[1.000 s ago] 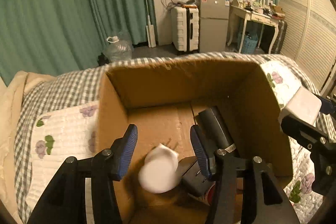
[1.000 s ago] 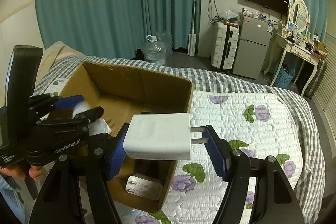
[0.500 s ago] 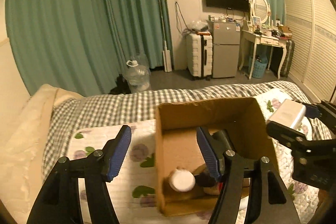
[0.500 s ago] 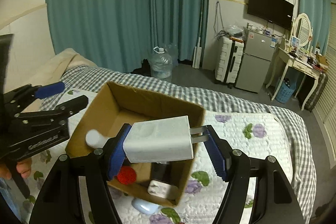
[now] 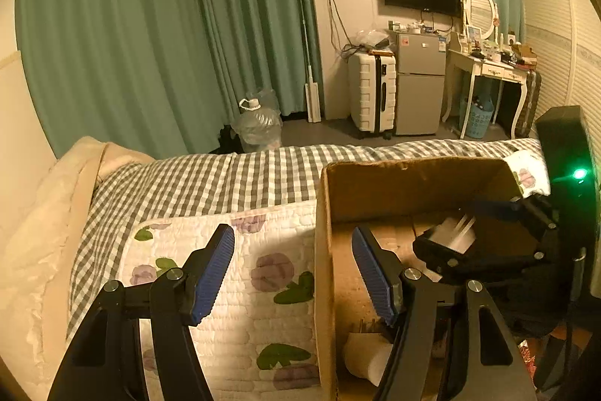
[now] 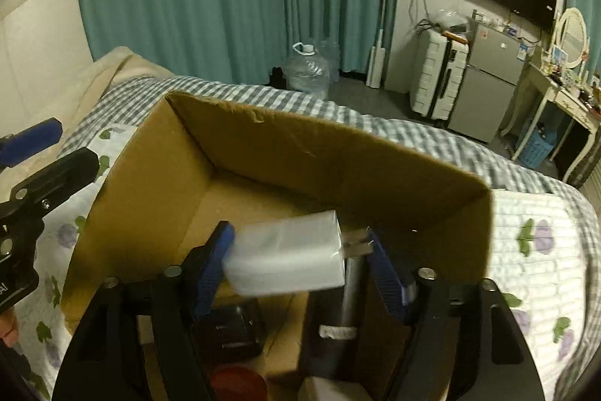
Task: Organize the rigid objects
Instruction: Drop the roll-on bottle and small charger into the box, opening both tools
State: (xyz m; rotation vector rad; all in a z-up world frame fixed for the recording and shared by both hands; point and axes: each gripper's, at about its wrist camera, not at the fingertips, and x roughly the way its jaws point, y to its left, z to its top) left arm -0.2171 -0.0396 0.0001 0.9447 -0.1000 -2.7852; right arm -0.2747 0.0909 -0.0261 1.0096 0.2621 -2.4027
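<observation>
Fingers of the right gripper (image 6: 300, 269) are clamping a white charger (image 6: 285, 254) across its length, one pad on its blunt end and the other by its two metal prongs, and are holding it just above the open cardboard box (image 6: 263, 153). Judging by its look, the charger is light, hard and smooth-sided, so a firm hold on the flat plastic body is likely safer than one bearing on the prongs, which could let it pivot. Below it, inside the box, a dark block (image 6: 229, 329), a red round thing (image 6: 236, 382) and a dark stick with a pale band (image 6: 338, 318) are lying on the floor of the box. Beside the box's left wall, the left gripper (image 5: 293, 269) is hanging with its jaws spread wide and nothing between them, one finger over the flowered quilt (image 5: 263, 273), the other over the box. Beyond the box, a checked blanket (image 5: 210, 183) is covering the bed's far edge.
</observation>
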